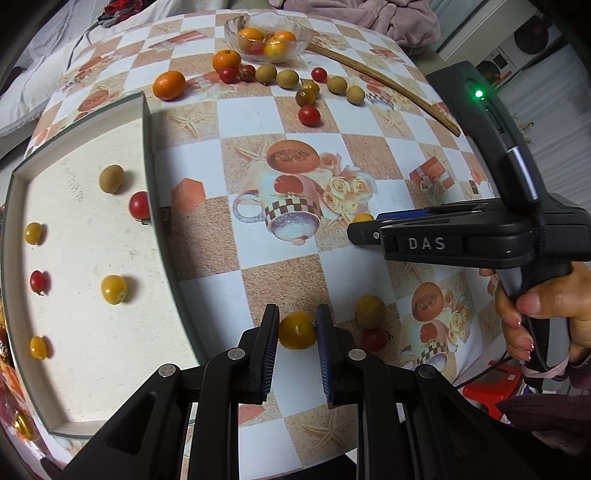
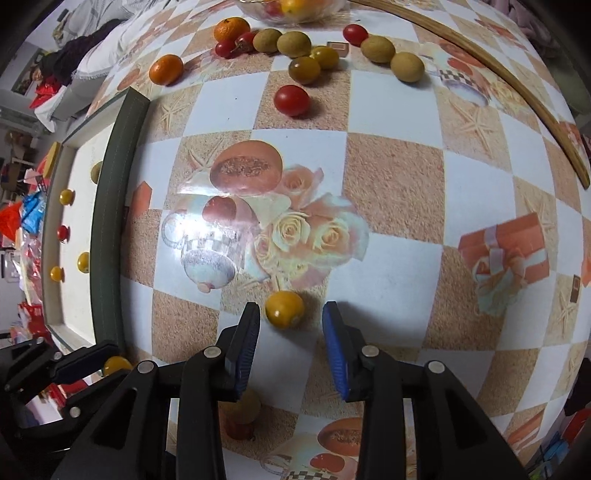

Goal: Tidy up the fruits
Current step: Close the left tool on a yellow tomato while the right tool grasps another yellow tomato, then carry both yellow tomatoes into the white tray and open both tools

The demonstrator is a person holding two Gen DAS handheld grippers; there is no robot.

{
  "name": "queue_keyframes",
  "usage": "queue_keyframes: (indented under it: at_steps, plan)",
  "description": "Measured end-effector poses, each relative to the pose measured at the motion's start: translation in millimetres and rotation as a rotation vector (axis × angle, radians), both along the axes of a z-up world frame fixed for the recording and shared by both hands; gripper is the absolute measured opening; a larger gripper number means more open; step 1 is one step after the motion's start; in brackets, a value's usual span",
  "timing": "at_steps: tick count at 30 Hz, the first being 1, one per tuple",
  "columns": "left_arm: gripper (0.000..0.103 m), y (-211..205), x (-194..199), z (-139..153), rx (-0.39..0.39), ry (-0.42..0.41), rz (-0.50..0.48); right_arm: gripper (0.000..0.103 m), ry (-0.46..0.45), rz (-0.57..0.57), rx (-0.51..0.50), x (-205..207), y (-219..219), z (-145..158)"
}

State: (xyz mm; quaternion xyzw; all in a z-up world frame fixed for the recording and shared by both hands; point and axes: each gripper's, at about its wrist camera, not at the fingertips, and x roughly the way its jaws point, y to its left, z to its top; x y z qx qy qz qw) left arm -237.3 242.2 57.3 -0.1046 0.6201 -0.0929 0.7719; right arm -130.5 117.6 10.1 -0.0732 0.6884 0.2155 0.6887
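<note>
- The left tool (image 1: 297,328) points down at the counter (image 1: 369,122) and pinches a yellow tomato (image 1: 297,329) between its two pads; the fruit sits at the pad tips and looks lifted clear of the patterned cloth.
- At about 3 o'clock from that held fruit, near it, lie a brown-green longan (image 1: 370,311) and a red tomato (image 1: 375,339) touching each other on the counter.
- The white tray (image 1: 147,122) lies at 9 o'clock from the left tool, holding six small fruits well apart from one another: yellow, red and brown-green ones.
- The right tool (image 2: 291,314) points down with its pads spread; a second yellow tomato (image 2: 284,309) rests on the counter between the tips, just beside the left pad and clear of the right pad.
- No earlier view shows its jaws, so only the present gap can be told: neither pad presses the fruit.
- At 12 o'clock from both tools, well apart, loose fruits lie scattered in front of a glass bowl (image 1: 266,22) that holds more fruit.
- A person's hand (image 1: 543,314) grips the right tool's handle at 3 o'clock in the left wrist view.
</note>
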Motion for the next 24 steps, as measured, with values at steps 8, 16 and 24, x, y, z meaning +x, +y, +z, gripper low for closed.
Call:
queue_keyframes:
  at_steps: [8,16,24]
  plan:
    - [0.022,26,-3,11,0.011,-0.032,0.069,0.023,-0.001,0.035,0.005,-6,16,13]
    - [0.022,78,-15,13,0.042,-0.039,0.206,0.023,0.008,0.113,0.109,-13,66,43]
    - [0.022,139,-41,-3,0.085,-0.006,0.359,0.023,0.007,0.260,0.155,-26,141,58]
